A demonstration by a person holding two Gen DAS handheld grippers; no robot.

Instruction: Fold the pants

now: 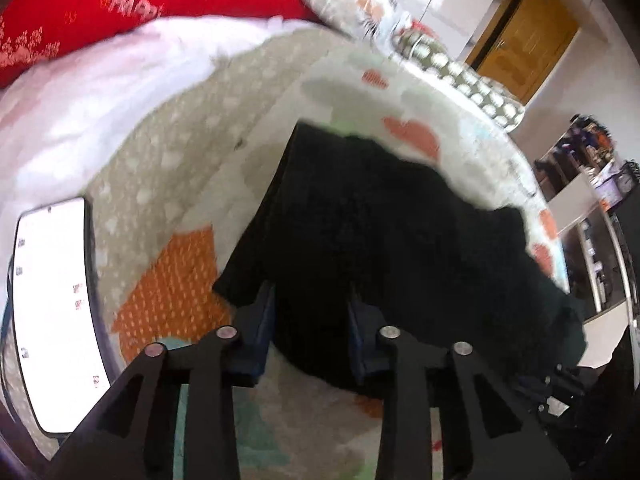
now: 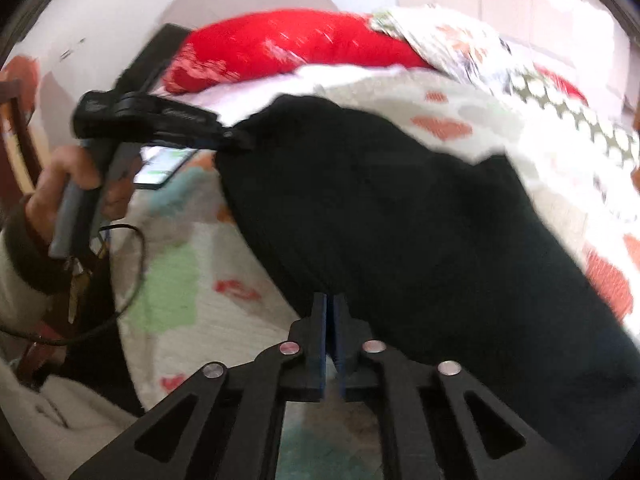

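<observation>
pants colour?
Black pants, plain, no pattern visible; clearest in the right wrist view.

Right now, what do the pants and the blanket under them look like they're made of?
The pants look like a soft, matte black knit or fleece: no sheen, fuzzy edges, limp folds. Blur leaves the weave open. The blanket seems a plush or finely ribbed fabric, printed with hearts and colour patches; fine rows show on its pale areas.

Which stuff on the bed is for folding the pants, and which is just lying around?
For the job:
black pants
left hand-held gripper, open at the pants' edge
right hand-held gripper, shut at the pants' edge

Just lying about:
phone
red pillow
patterned bedspread
</observation>
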